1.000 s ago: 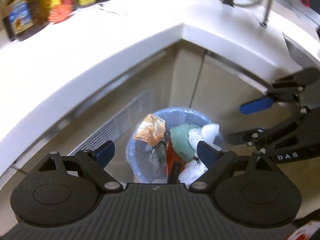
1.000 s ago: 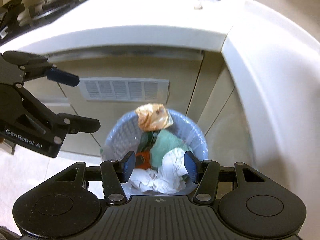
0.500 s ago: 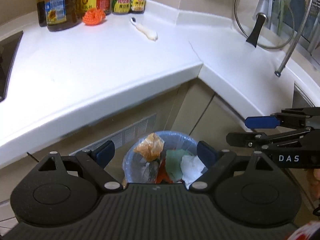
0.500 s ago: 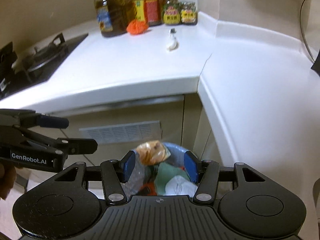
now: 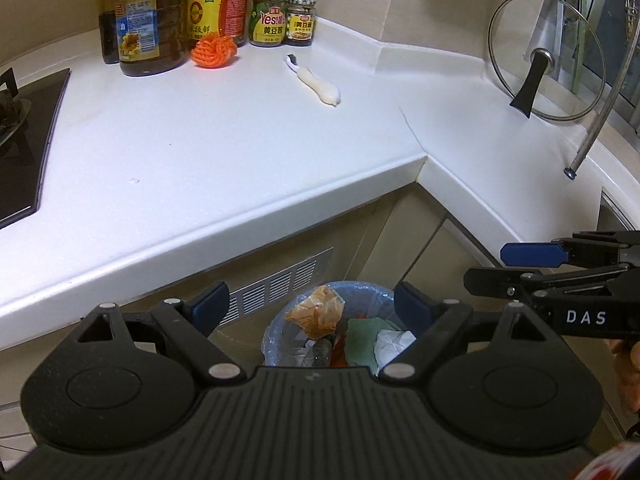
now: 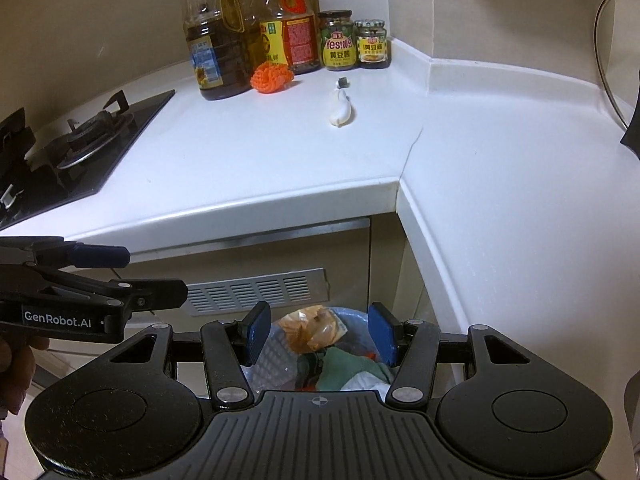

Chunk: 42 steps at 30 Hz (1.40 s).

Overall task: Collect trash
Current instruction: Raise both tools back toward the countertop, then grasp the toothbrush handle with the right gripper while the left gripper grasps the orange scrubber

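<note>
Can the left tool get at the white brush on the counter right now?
Probably yes. The left tool is open and empty, and the counter between it and the brush is bare. The bottles stand behind, out of the way.

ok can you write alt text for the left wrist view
An open, empty left gripper hangs above a blue bin full of trash on the floor, under a white corner counter. Oil bottles, jars, an orange scrubber and a brush sit on the counter; the right gripper shows at right.
</note>
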{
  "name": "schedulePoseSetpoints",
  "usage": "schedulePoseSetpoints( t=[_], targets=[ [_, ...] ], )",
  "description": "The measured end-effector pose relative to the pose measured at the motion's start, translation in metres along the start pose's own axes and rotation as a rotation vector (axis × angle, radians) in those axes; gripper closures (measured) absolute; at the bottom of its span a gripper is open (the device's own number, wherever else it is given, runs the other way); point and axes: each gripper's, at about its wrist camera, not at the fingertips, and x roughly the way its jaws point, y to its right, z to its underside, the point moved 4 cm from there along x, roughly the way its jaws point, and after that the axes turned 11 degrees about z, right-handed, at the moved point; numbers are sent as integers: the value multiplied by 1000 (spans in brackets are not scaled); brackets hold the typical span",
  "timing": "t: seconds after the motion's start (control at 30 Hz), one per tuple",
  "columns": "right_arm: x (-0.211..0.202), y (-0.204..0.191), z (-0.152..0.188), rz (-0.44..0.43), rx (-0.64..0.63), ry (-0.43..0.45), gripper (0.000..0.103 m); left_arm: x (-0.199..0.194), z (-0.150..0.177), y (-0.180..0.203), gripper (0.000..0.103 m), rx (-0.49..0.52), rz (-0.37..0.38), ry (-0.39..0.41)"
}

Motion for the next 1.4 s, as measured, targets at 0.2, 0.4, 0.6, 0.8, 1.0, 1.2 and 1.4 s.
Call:
schedulePoseSetpoints(
  t=[0.2, 0.4, 0.6, 0.8, 1.0, 1.2, 1.4],
  targets=[
    [-3, 3, -11, 3, 35, 14, 49, -8, -12, -5, 15, -23, 7, 34],
    [-9, 8, -33, 23, 87, 60, 49, -15, -36, -14, 15, -27, 11, 82],
    [-13, 5, -57, 63, 101, 84, 49, -19, -60, -23, 15, -16, 15, 128],
    [-9, 3, -70, 66, 95, 85, 49, -18, -79, -29, 15, -13, -9, 163],
    [16, 10, -93, 17, 78, 84, 49, -12, -96, -39, 12, -57, -74, 208],
    [48, 27, -131, -54, 75, 102, 49, -2, -117, -46, 12, -90, -157, 266],
    [86, 32, -168, -121, 59, 111, 49, 14, -134, -52, 12, -116, -224, 244]
  ],
)
